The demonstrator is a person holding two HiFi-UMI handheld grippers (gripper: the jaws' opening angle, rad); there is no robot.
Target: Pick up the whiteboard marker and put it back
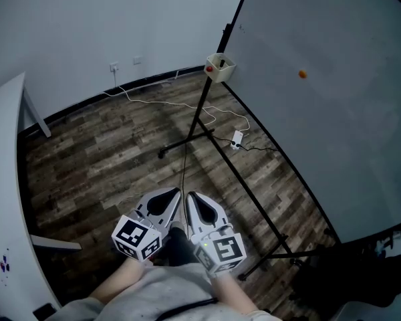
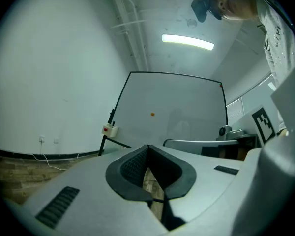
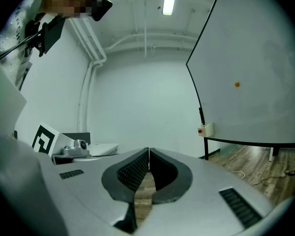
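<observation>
We hold the left gripper and right gripper closed, empty; the marker, likely light, stiff, slick, wants a square pinch at its exposed end.

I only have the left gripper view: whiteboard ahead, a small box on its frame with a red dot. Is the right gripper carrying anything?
Observer: No. The right gripper has its jaws together with nothing between them.
Operator: What's inside that box?
Observer: In the head view the box is open at the top, and a dark thing stands in it. It's too small to tell whether that's the marker.
Operator: Anything on the floor on the way there?
Observer: A white cable snakes over the wooden floor to a small white plug block lying beside the stand's legs.
</observation>
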